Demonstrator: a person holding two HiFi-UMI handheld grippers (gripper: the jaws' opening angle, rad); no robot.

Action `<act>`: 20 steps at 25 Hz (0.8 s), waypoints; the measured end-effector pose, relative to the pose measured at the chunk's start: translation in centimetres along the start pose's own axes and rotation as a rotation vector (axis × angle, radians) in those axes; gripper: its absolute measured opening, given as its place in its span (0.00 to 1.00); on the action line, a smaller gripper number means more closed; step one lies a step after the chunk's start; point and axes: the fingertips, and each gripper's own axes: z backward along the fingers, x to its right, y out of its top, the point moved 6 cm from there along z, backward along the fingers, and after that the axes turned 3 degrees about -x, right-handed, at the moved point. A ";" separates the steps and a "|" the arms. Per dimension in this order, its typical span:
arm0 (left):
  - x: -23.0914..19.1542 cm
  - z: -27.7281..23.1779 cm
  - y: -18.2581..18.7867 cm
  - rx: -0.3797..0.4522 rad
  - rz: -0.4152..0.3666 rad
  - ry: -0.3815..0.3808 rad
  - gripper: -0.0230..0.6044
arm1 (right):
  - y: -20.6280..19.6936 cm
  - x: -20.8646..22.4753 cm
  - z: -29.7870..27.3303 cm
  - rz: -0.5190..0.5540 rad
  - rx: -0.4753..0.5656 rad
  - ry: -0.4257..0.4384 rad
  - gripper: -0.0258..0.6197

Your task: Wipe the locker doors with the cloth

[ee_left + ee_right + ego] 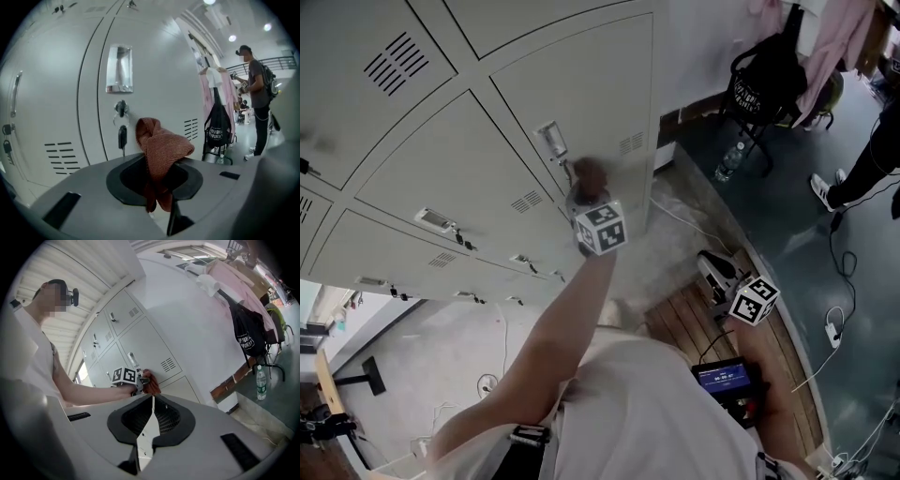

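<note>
left jaws: left gripper (159, 190) clamped on the rust-brown knitted cloth (161, 147); the bunch sticks out past the tips, so fabric rather than jaw meets the paint.
cloth position: against the pale grey metal locker door (154, 79), just right of the dangling black key (122, 137) and below the shiny label holder (119, 69). Contact looks likely but is not certain.
arm: stretched out to the door, probably mid-wipe.
right jaws: right gripper (150, 420) pressed together with nothing between them. It is held low, well apart from the lockers; I'd say parked as spare.
lockers: every door in view is shut, contents hidden.
clear plastic bottle (261, 383): upright on the floor beside the chair, level unreadable.
</note>
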 end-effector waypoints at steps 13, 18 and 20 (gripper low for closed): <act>2.9 -1.6 1.6 0.012 0.037 -0.056 0.16 | 0.4 0.2 1.4 -0.003 0.018 -0.026 0.08; 0.2 2.8 10.7 0.187 0.137 -0.023 0.16 | 0.5 0.6 0.5 -0.002 0.045 0.000 0.08; -0.5 4.5 14.2 0.222 0.160 -0.041 0.16 | 0.4 0.5 0.0 -0.006 0.056 0.017 0.08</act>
